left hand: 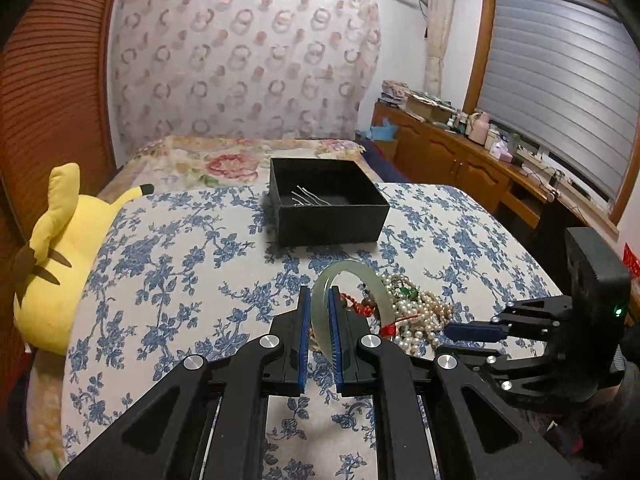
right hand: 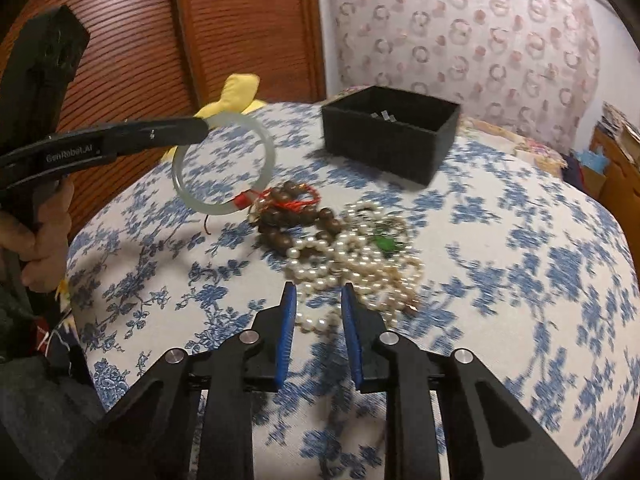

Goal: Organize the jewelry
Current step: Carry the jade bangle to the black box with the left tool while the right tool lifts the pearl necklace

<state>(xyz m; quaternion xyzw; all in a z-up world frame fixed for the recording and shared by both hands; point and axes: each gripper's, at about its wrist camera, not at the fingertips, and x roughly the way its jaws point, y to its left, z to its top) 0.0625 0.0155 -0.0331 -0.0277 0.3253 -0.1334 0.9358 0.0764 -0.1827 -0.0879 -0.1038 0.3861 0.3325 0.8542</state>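
Observation:
My left gripper (left hand: 319,294) is shut on a pale green jade bangle (left hand: 362,280) and holds it upright above the cloth; the bangle also shows in the right wrist view (right hand: 224,160), pinched at its top. A heap of pearl necklaces (right hand: 352,256) with a green stone, and dark wooden beads (right hand: 288,216) on red cord, lie on the blue-flowered cloth (right hand: 520,280). My right gripper (right hand: 318,292) is open just in front of the pearls, near a loose strand. A black open box (left hand: 326,200) with thin metal hairpins inside stands beyond the heap.
A yellow plush toy (left hand: 60,256) lies at the left edge of the cushion. A wooden slatted door (right hand: 240,20) stands behind. A wooden sideboard (left hand: 460,152) with clutter runs along the window at the right.

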